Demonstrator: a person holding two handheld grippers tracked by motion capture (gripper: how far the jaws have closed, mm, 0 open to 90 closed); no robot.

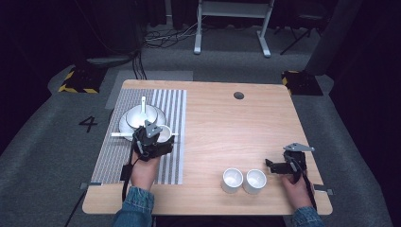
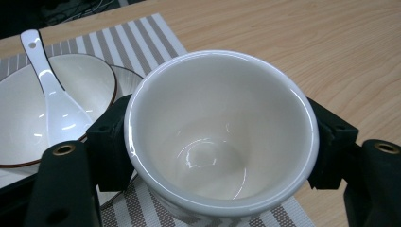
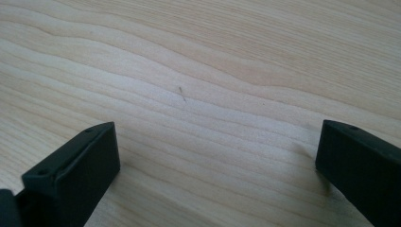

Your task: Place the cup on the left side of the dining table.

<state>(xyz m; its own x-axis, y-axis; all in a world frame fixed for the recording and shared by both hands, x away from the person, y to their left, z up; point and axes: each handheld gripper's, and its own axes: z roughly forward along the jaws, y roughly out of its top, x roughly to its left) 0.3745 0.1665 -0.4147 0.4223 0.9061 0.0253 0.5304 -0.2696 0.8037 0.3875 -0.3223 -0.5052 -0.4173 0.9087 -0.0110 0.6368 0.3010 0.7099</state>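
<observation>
Left gripper view: fingers (image 2: 109, 144) of the left gripper (image 2: 220, 146) clamp the cup (image 2: 220, 137) just right of the bowl (image 2: 19, 109); right gripper (image 3: 217, 170) gapes, empty.

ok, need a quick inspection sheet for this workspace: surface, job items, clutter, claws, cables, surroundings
Surface: wooden table, striped placemat on its left part.
Job's things: white cup held over the placemat's edge; bowl on a plate with a spoon in it; white sticks beside the plate; two more cups side by side near the front edge.
Clutter: nothing seen.
Claws: left claw shut on the white cup, one jaw on each side; right claw open, low over bare wood beside the two cups.
Cables: one trailing from each claw; a bundle on the floor behind the table.
Surroundings: grey floor, white frame behind, dark room.
</observation>
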